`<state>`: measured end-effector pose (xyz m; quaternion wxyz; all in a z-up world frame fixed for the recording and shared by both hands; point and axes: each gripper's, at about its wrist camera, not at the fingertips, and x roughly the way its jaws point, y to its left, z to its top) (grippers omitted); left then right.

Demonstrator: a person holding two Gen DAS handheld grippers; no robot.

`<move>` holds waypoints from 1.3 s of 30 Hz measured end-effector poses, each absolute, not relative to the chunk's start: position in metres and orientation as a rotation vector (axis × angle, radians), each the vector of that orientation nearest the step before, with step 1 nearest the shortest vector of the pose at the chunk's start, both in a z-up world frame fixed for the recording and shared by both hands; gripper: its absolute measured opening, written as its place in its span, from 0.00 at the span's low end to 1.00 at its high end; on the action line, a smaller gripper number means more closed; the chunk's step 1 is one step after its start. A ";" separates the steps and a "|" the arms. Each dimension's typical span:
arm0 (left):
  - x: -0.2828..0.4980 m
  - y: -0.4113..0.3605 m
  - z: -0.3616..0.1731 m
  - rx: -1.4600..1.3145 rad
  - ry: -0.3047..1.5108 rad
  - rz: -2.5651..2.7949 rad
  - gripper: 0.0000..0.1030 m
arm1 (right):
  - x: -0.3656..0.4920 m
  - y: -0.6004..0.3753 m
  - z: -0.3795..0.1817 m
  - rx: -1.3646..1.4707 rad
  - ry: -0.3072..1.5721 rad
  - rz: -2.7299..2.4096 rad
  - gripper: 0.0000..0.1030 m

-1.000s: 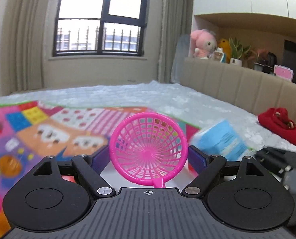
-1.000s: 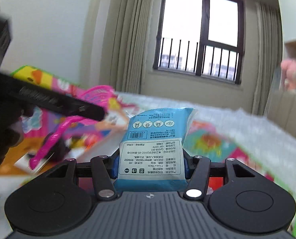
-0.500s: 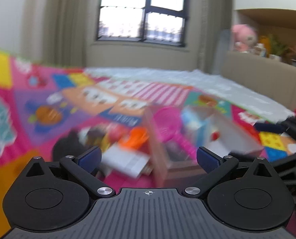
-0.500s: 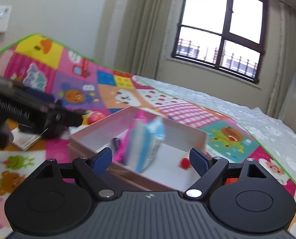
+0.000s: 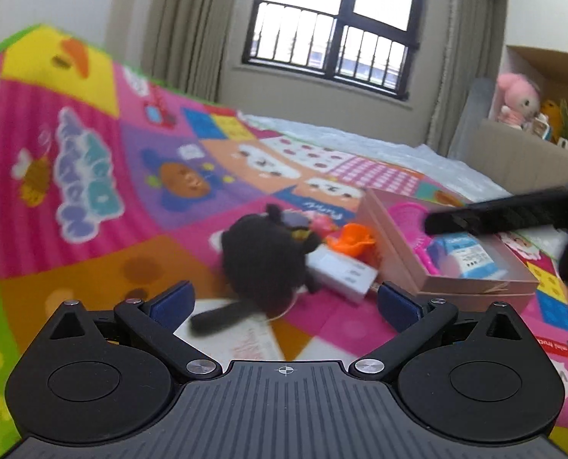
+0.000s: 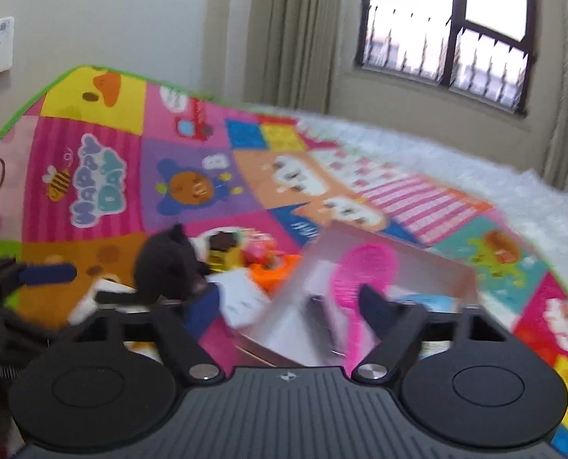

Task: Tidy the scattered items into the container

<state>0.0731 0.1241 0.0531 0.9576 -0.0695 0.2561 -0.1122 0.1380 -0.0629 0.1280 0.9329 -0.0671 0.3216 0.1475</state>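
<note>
The left gripper point(image 5: 284, 300) is spread wide with nothing held, and a black plush toy point(image 5: 266, 258) is seen on the colourful play mat point(image 5: 93, 191) just ahead of its blue pads. A white box point(image 5: 341, 273) lies touching the toy, with an orange toy point(image 5: 351, 239) behind it. The pink cardboard box point(image 5: 410, 271) sits to the right (a pink strainer point(image 5: 406, 216) and a blue packet point(image 5: 465, 254) are already inside). The right gripper point(image 6: 289, 308) is closing above that box point(image 6: 379, 241); no object is pinched between its fingers, though the view is blurred.
</note>
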 end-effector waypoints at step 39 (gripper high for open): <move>0.054 0.122 0.033 0.128 0.524 -0.240 1.00 | 0.085 -0.064 0.104 -0.290 1.014 0.327 0.54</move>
